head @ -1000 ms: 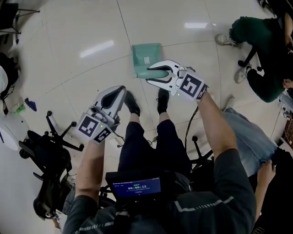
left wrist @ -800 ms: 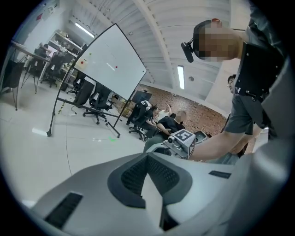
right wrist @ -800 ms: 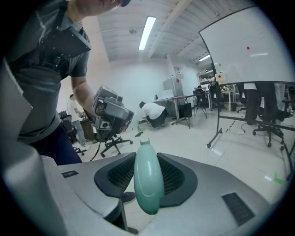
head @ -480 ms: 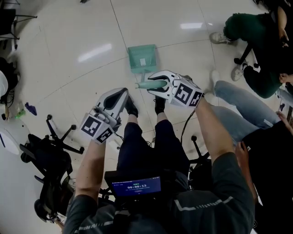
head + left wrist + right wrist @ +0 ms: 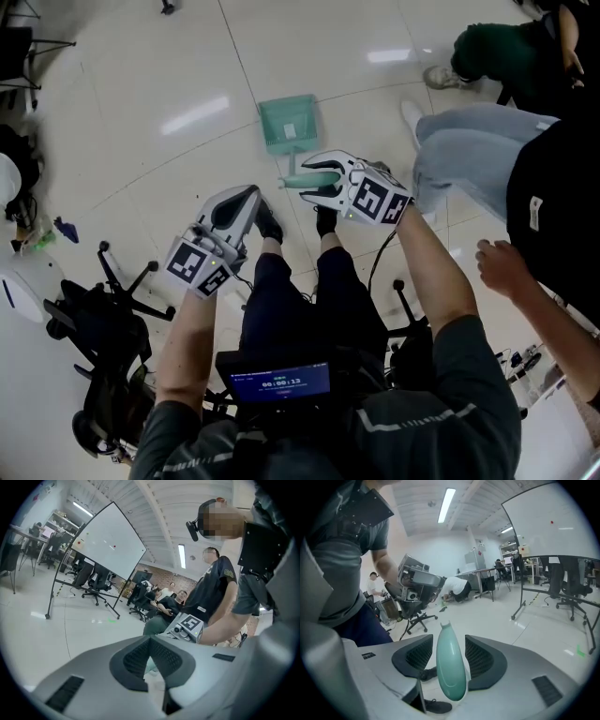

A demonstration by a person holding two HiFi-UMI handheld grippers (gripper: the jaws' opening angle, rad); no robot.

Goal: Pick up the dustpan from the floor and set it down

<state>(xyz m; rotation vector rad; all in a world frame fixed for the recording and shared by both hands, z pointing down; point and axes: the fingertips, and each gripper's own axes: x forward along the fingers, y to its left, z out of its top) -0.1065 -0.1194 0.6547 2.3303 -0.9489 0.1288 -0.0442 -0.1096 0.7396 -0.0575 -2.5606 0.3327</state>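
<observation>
The green dustpan (image 5: pixel 289 123) sits low over the pale floor ahead of the person's feet, and I cannot tell whether it rests on the tiles. Its handle (image 5: pixel 296 178) runs back between the jaws of my right gripper (image 5: pixel 303 177). In the right gripper view the handle (image 5: pixel 451 667) stands between the two pads of the right gripper (image 5: pixel 450 644) with a gap on each side. These jaws are opening and the pads do not press on it. My left gripper (image 5: pixel 251 191) hangs left of the handle, apart from it. In its own view the left gripper (image 5: pixel 150 640) is shut and empty.
A person in light jeans (image 5: pixel 469 141) stands close on the right, one hand (image 5: pixel 502 267) out. Another person in green (image 5: pixel 506 47) crouches at the back right. A black office chair (image 5: pixel 103 309) stands at the left. The wearer's shoes (image 5: pixel 325 220) are under the grippers.
The right gripper's jaws have spread off the dustpan handle. The dustpan and right gripper have shifted a little left. The person in jeans has stepped in from the right.
</observation>
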